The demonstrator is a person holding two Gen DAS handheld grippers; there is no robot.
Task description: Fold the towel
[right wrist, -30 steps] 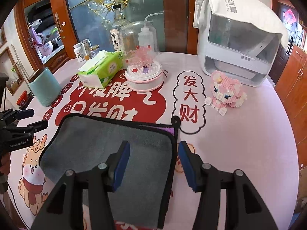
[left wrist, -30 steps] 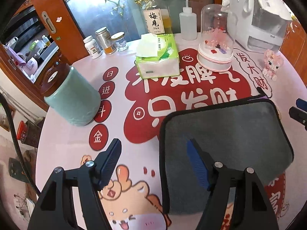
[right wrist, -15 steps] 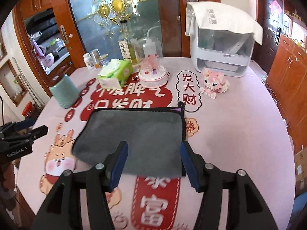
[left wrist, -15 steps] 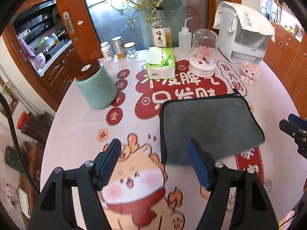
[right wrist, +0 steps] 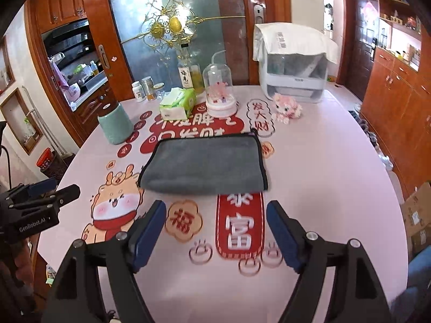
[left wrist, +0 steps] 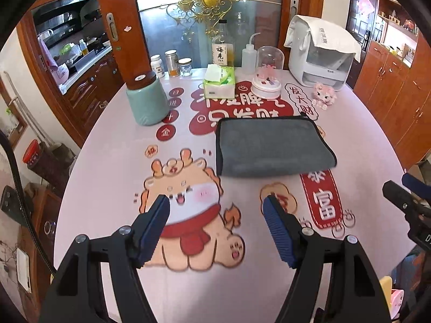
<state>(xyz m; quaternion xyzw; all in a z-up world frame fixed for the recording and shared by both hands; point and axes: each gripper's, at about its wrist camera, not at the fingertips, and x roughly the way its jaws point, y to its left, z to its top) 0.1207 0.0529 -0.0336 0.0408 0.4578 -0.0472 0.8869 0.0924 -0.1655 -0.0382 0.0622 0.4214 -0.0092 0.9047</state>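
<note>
Both grippers, left gripper (left wrist: 215,210) and right gripper (right wrist: 215,215), are held with jaws wide, empty, well short of the towel (left wrist: 272,148). Towel lies folded flat mid-counter (left wrist: 107,161); soft, light, limp. Piped corners are judged best pinched.

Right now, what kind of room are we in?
Most likely a home dining area next to a kitchen. A round table with a festive printed cover holds the grey towel, a tissue pack and a countertop appliance; wooden cabinets line the wall.
</note>
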